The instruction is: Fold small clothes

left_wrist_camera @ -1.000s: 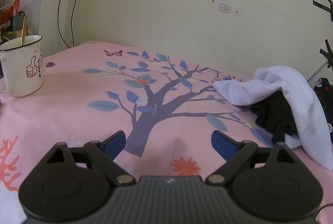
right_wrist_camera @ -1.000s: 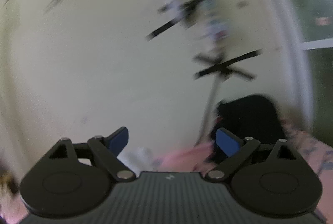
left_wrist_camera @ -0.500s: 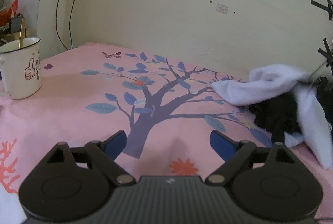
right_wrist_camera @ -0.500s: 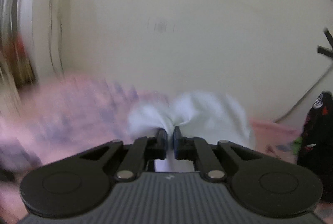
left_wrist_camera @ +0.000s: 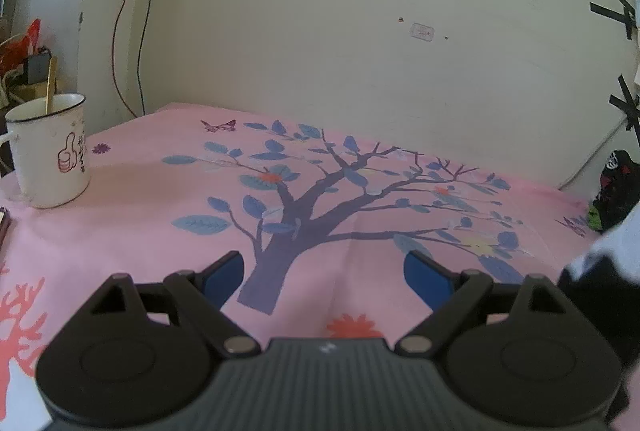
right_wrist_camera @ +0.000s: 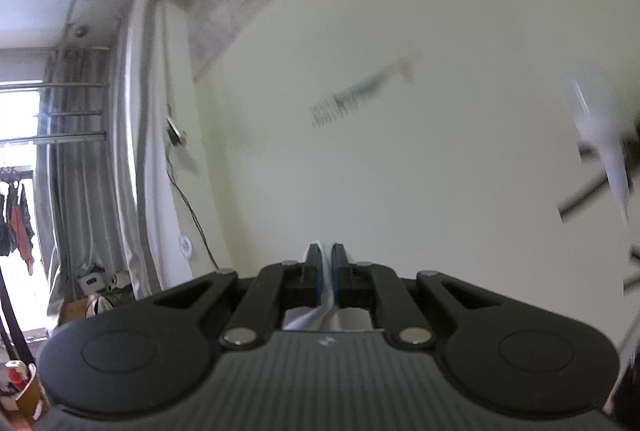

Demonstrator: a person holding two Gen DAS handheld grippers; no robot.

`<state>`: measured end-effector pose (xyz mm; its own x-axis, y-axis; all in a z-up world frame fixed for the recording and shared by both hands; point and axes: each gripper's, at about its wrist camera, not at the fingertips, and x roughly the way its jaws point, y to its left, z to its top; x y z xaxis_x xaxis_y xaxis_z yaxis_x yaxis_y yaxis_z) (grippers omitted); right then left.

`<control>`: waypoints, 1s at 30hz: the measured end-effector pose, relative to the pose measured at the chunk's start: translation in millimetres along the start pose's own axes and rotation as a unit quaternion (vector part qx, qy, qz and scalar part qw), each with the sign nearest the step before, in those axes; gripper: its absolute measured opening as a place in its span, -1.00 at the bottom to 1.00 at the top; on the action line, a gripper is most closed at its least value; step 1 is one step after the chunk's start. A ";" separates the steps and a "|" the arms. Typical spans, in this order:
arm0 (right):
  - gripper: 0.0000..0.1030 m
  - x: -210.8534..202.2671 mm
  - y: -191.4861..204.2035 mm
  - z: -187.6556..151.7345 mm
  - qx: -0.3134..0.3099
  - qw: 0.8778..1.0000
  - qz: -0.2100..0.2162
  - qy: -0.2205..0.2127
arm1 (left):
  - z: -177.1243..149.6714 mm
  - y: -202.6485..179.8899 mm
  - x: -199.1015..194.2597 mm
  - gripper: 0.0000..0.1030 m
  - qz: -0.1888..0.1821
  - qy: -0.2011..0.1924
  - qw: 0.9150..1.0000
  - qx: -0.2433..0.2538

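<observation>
Right gripper [right_wrist_camera: 326,263] is clamped on a fold of white cloth [right_wrist_camera: 325,297], pointing level at the wall, so the cloth must hang below it out of that view. Left gripper [left_wrist_camera: 324,273] gapes with nothing between its jaws over the pink tabletop [left_wrist_camera: 120,231]; cloth shows blurred at its far right edge [left_wrist_camera: 618,247], so the left must reach rightward to catch the hanging end.

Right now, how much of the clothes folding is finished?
Barely started. Nothing folded shows on the pink tree-print cloth. In hand: the right gripper is shut on a pinch of white fabric, pointing at the wall. The left gripper hangs open and empty above the cloth. At the left view's right edge, white and black clothing shows, unfolded. Spreading and folding all remain.
</observation>
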<state>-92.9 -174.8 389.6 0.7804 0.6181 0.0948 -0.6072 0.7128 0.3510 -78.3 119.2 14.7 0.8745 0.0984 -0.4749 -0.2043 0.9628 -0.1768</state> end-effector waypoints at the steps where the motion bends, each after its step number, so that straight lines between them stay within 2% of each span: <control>1: -1.00 -4.3 -2.1 7.6 -0.008 1.000 -0.005 -0.014 | 0.2 1.5 0.1 0.75 0.001 0.001 1.000 -0.004; 2: -1.00 -2.9 -4.7 6.1 -0.011 1.000 -0.010 -0.020 | 0.1 2.5 0.0 0.75 0.001 0.001 1.000 -0.007; 4: -1.00 -10.1 -26.9 -0.5 -0.006 0.998 -0.054 -0.021 | 0.3 4.2 0.1 0.75 -0.002 0.002 1.000 -0.011; 6: -1.00 -10.7 -64.0 -15.6 -0.020 0.989 -0.148 -0.004 | 0.1 5.0 0.0 0.75 -0.005 0.002 1.000 -0.013; 7: -0.94 -15.9 -89.8 -30.9 -0.038 0.974 -0.224 0.005 | -0.1 5.2 -0.9 0.75 -0.007 0.000 1.000 -0.013; 8: -0.37 -19.0 -112.8 -47.4 -0.056 0.954 -0.292 0.026 | -0.3 5.1 -1.6 0.76 -0.009 -0.001 1.000 -0.012; 9: 0.02 -25.5 -139.8 -66.4 -0.074 0.929 -0.357 0.059 | -0.6 4.8 -2.1 0.76 -0.011 -0.002 1.000 -0.012; 10: 0.22 -36.3 -164.3 -86.8 -0.083 0.903 -0.411 0.090 | -0.6 4.5 -2.2 0.77 -0.014 -0.002 1.000 -0.010; 11: 0.21 -50.6 -184.5 -105.3 -0.083 0.889 -0.435 0.118 | -0.6 4.2 -2.2 0.77 -0.017 -0.001 1.000 -0.009; 12: 0.21 -66.2 -201.6 -120.1 -0.070 0.884 -0.440 0.144 | -0.6 3.6 -2.0 0.77 -0.019 0.000 1.000 -0.008; 14: 0.22 -90.7 -220.4 -143.9 -0.038 0.885 -0.428 0.178 | -0.8 2.1 -1.5 0.80 -0.028 0.003 1.000 -0.004; 17: 0.27 -104.5 -223.8 -174.0 -0.029 0.902 -0.368 0.224 | 0.2 -1.6 -4.3 0.83 -0.074 0.010 0.997 0.003; 18: 0.30 -92.9 -216.4 -175.1 -0.038 0.908 -0.342 0.237 | 1.8 -3.8 -8.1 0.83 -0.100 0.012 0.995 -0.003; 19: 0.42 -88.8 -211.4 -179.4 -0.048 0.914 -0.316 0.251 | 4.8 -6.9 -14.5 0.87 -0.135 0.015 0.991 -0.013; 20: 0.68 -81.4 -205.0 -183.9 -0.060 0.918 -0.289 0.263 | 8.4 -12.6 -22.8 0.94 -0.172 0.013 0.985 -0.019; 22: 0.69 -63.2 -192.3 -196.8 -0.078 0.927 -0.232 0.284 | 13.0 -31.0 -39.1 1.00 -0.216 -0.004 0.976 -0.005; 24: 0.69 -37.6 -179.7 -216.5 -0.096 0.926 -0.180 0.318 | 13.5 -61.7 -46.8 1.00 -0.227 -0.006 0.973 0.043; 26: 0.69 -10.2 -171.2 -246.3 -0.128 0.916 -0.148 0.350 | 10.9 -90.8 -39.0 0.94 -0.218 0.018 0.972 0.084; 27: 0.69 8.3 -164.7 -257.2 -0.143 0.908 -0.143 0.366 | 7.5 -107.9 -29.2 0.79 -0.211 0.037 0.971 0.106; 28: 0.59 20.1 -162.9 -271.6 -0.159 0.901 -0.148 0.377 | 5.1 -118.9 -20.0 0.02 -0.207 0.052 0.969 0.123; 29: -0.01 27.1 -167.5 -286.8 -0.174 0.893 -0.159 0.384 | 4.7 -126.7 -9.9 -0.84 -0.198 0.069 0.968 0.136; 30: -0.60 30.5 -171.7 -295.6 -0.181 0.887 -0.166 0.391 | 6.4 -128.8 -4.2 -0.80 -0.187 0.081 0.969 0.140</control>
<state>-9.1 -180.3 56.8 0.6688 0.2939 -0.6829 -0.4814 0.8712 -0.0965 -52.8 -3.6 45.0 0.7796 -0.2886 -0.5558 0.2602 0.9565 -0.1317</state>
